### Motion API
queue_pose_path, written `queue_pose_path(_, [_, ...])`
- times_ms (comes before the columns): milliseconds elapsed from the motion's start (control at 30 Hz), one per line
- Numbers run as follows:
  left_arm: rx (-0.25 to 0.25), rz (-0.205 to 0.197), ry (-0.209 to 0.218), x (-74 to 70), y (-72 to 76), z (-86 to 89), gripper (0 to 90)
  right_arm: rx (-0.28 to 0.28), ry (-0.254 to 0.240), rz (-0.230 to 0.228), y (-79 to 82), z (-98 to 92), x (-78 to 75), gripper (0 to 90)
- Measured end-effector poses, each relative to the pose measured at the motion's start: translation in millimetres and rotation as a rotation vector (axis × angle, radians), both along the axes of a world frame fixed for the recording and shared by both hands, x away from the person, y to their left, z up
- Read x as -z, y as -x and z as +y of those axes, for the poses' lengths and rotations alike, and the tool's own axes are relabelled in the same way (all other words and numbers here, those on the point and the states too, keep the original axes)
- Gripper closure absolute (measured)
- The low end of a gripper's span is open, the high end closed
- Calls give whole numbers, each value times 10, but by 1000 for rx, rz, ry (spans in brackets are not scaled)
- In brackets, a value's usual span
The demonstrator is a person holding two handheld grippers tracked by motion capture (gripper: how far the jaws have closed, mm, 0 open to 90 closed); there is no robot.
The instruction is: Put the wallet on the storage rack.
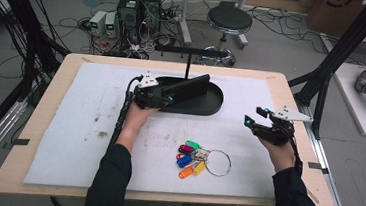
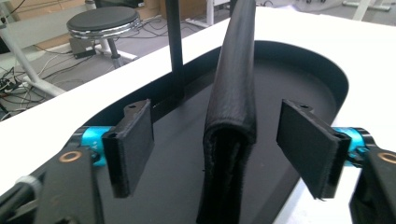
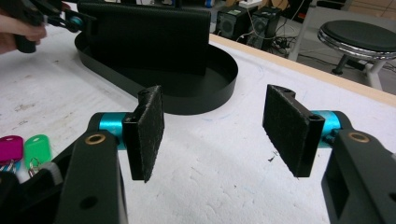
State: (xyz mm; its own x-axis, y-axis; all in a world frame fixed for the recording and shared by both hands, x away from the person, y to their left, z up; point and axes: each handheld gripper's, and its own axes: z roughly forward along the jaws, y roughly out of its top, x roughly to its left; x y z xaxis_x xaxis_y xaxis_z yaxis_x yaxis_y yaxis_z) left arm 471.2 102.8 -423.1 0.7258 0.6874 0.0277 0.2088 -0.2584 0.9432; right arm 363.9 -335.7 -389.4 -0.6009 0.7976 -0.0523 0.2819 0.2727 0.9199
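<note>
A black folded wallet [image 1: 191, 87] stands on its long edge in a black oval tray [image 1: 217, 105] at the middle back of the table. My left gripper [image 1: 167, 99] is at the wallet's left end. In the left gripper view the wallet [image 2: 233, 93] sits between the jaws of my left gripper [image 2: 222, 154], with a gap on each side and neither pad touching it. My right gripper [image 1: 253, 116] hovers open over the white mat to the right of the tray. Nothing lies between its jaws in the right gripper view [image 3: 215, 135], which faces the wallet [image 3: 149, 42] and the tray [image 3: 205, 95].
A bunch of coloured key tags [image 1: 191, 160] on a metal ring [image 1: 219, 162] lies on the white mat [image 1: 67, 138] near the front. A thin black post [image 1: 188, 66] with a crossbar rises behind the tray. A stool [image 1: 229, 20] and cables are on the floor beyond the table.
</note>
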Motion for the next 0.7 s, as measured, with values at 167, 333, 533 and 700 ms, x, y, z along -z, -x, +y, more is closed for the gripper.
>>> queue_pose_path(167, [9,6,7,-123,140,19,234,0,-1,-1,8,-6,-3,393])
queue_pose_path(333, [42,-52,4,-236,380,77,234,-1,-7,6,17,-16,-7,392])
queue_pose_path(533, [44,-71,24,-292,648,201,234,-4,-17,9,14,-26,-4,363])
queue_pose_path(700, [14,-83,-3,-244,980,404,237,-17,-7,7,16,-8,18,342])
